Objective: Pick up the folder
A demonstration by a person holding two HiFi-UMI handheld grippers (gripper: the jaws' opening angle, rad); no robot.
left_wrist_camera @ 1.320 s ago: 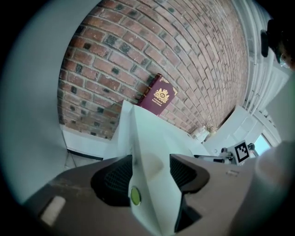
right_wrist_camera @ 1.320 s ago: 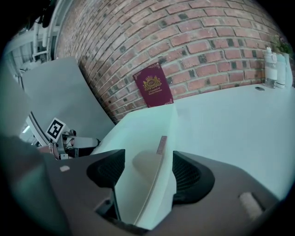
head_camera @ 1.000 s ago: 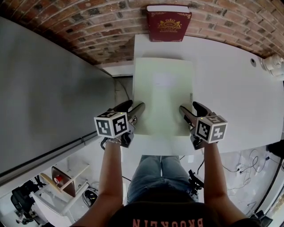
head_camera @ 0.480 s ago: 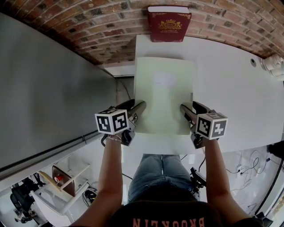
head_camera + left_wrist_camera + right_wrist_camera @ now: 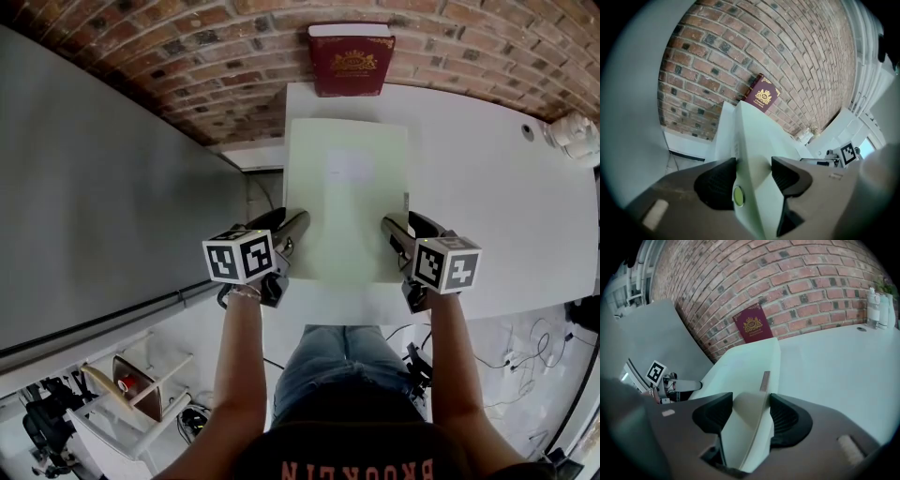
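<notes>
A pale green folder (image 5: 347,187) lies flat on the white table (image 5: 487,187), its long sides running away from me. My left gripper (image 5: 286,222) is at the folder's near left edge. In the left gripper view the folder (image 5: 759,136) fills the gap of that gripper (image 5: 753,176), with both pads against it. My right gripper (image 5: 405,225) is at the near right edge. Its jaws are closing, and in the right gripper view the folder's edge (image 5: 750,362) sits between the pads of that gripper (image 5: 751,416), touching both.
A dark red book (image 5: 352,58) leans upright against the brick wall (image 5: 216,56) just beyond the folder. A grey panel (image 5: 94,187) stands left of the table. White bottles (image 5: 574,134) sit at the table's far right corner. A stool (image 5: 141,380) is on the floor at lower left.
Both pairs of jaws have narrowed onto the folder's side edges. The hands have stayed almost where they were.
</notes>
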